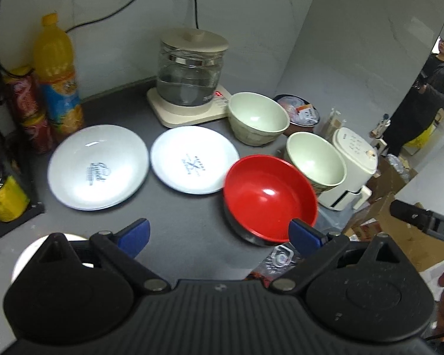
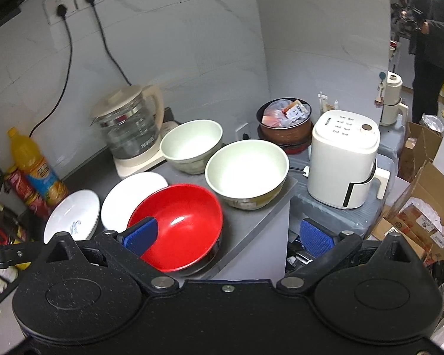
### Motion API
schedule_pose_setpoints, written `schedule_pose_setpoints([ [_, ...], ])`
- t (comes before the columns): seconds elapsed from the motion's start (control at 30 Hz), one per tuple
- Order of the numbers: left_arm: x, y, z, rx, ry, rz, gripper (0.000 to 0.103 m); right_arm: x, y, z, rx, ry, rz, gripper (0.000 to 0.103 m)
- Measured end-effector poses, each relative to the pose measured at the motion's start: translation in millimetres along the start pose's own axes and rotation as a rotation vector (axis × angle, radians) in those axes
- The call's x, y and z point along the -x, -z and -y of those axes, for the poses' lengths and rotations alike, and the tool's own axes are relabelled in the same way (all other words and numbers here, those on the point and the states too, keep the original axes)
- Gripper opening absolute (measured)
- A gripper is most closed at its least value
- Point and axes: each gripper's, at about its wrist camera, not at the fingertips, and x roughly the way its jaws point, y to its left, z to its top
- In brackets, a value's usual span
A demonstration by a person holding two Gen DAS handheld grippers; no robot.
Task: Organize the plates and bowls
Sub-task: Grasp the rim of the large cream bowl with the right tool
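Observation:
Two white plates (image 1: 97, 167) (image 1: 194, 159) lie side by side on the grey counter (image 1: 177, 224). A red bowl (image 1: 269, 196) sits at the counter's right edge, with two pale green bowls (image 1: 257, 121) (image 1: 315, 161) behind it. My left gripper (image 1: 219, 236) is open and empty above the counter, in front of the plates and red bowl. My right gripper (image 2: 228, 233) is open and empty; its left finger (image 2: 140, 235) hangs over the red bowl (image 2: 177, 224). The plates (image 2: 72, 216) (image 2: 130, 198) and green bowls (image 2: 191, 145) (image 2: 247, 171) also show in the right wrist view.
A glass kettle (image 1: 189, 77) on its base stands at the back. An orange drink bottle (image 1: 57, 74) and red cans (image 1: 26, 103) stand at the left. A white appliance (image 2: 344, 156) and a filled brown bowl (image 2: 284, 121) sit right of the counter edge. Cardboard boxes (image 2: 423, 207) lie beyond. A person (image 2: 432, 38) stands far right.

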Motion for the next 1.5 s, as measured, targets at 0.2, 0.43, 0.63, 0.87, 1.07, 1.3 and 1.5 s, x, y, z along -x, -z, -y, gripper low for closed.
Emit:
schedule_pose_setpoints([
  [0.2, -20.2, -16.8, 13.3, -0.012, 0.022, -0.010, 0.099, -17.7, -10.2, 11.6, -0.024, 0.016, -0.008, 0.103],
  [0.43, -52.8, -37.8, 32.8, -0.015, 0.020, -0.021, 0.098, -51.4, -28.8, 30.2, -0.021, 0.022, -0.031, 0.103],
  [0.63, -82.2, -64.6, 59.2, 0.001, 0.024, -0.011, 0.096, -83.7, -51.7, 42.9, 0.026, 0.015, -0.055, 0.103],
  [0.87, -115.8, -93.0, 87.5, 0.007, 0.000, 0.003, 0.096, -119.7, -71.0, 64.5, 0.022, -0.025, -0.094, 0.103],
  [1.07, -146.2, -107.4, 105.7, 0.013, -0.021, -0.013, 0.096, -149.6, -83.1, 82.4, 0.023, -0.035, -0.130, 0.103],
  [1.3, -185.5, -117.1, 121.0, 0.028, -0.028, -0.080, 0.083, -178.9, -85.3, 94.3, 0.025, -0.057, -0.183, 0.103],
  [1.5, -214.9, -122.0, 130.8, 0.018, -0.050, -0.128, 0.077, -199.5, -84.0, 98.1, 0.032, -0.080, -0.218, 0.094],
])
